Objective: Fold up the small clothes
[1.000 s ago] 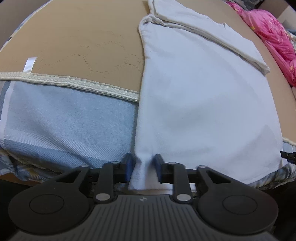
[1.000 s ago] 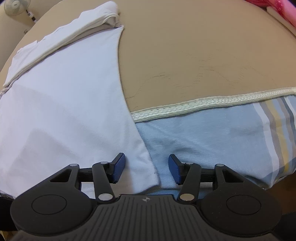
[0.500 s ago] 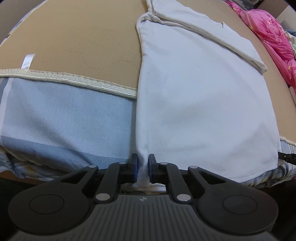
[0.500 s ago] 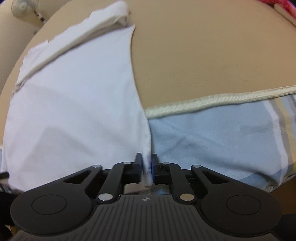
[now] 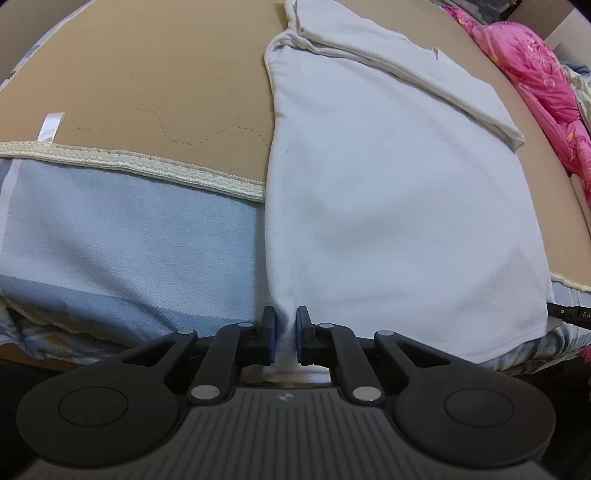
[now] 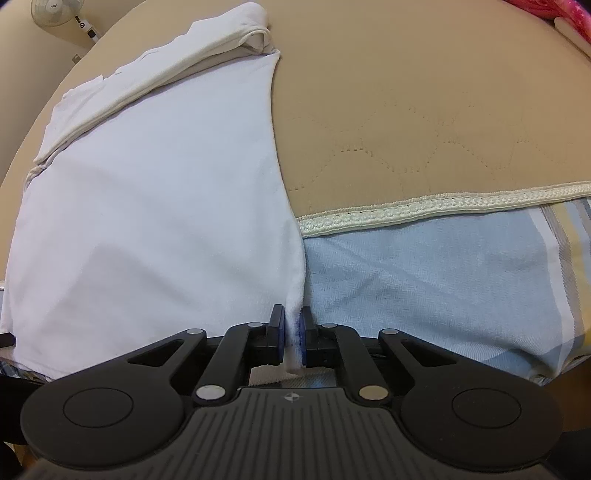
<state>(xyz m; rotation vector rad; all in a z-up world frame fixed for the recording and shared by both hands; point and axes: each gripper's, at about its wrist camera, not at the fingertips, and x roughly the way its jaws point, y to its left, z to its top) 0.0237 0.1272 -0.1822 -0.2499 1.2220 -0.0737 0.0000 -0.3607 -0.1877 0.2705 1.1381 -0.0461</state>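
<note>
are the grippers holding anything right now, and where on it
Both hold the white garment at its near edge: the left gripper pinches its near left corner, and the closing right gripper its near right corner.

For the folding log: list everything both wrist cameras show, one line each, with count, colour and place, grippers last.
garment: one, white, flat on the pad, far part folded over, near edge hanging over the sheet.
pad: one, tan, quilted, covers the bed top.
trim: one strip, cream, along the pad's near edge.
sheet: one, light blue, below the trim; grey and yellow stripes at the right in the right view.
bedding: one heap, pink, far right of the left view.
fan: one, white, top left of the right view.
left gripper: one, black with blue pads, shut on the garment's near left corner.
right gripper: one, black with blue pads, closing on the garment's near right corner.
</note>
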